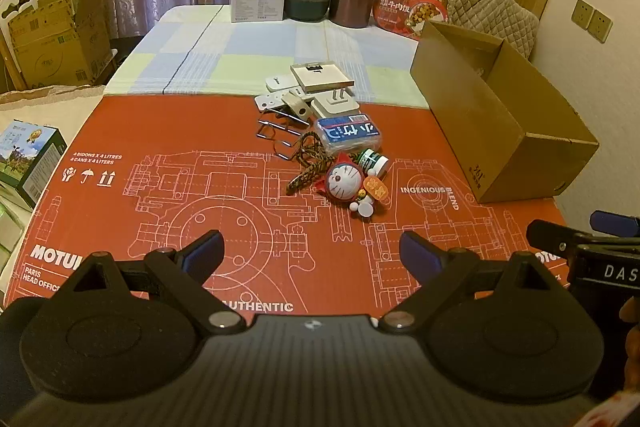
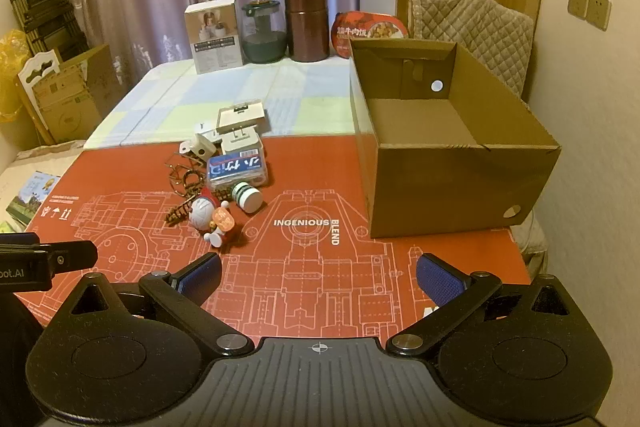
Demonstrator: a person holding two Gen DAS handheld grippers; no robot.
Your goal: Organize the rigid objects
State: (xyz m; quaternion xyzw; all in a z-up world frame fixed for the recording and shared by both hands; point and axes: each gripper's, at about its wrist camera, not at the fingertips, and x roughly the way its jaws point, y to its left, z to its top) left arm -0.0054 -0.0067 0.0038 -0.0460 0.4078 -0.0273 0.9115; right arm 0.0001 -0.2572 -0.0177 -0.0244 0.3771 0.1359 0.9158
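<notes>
The left black two-finger gripper with blue pads [image 1: 310,251] and the right black two-finger gripper with blue pads [image 2: 318,275] both hover with fingers spread wide apart and nothing between them, low over a red cardboard sheet printed with white machine drawings [image 2: 304,287]. Beyond them, near the sheet's far edge, lies a cluster of small items: a round blue-and-white cat toy figure [image 1: 346,183], a small white-capped green bottle [image 2: 248,197], a clear blue-labelled plastic case [image 1: 348,135], a braided cord [image 1: 306,163] and white plug adapters [image 1: 332,103]. To the right of the cluster stands an open brown cardboard box [image 2: 460,183], apart from it.
</notes>
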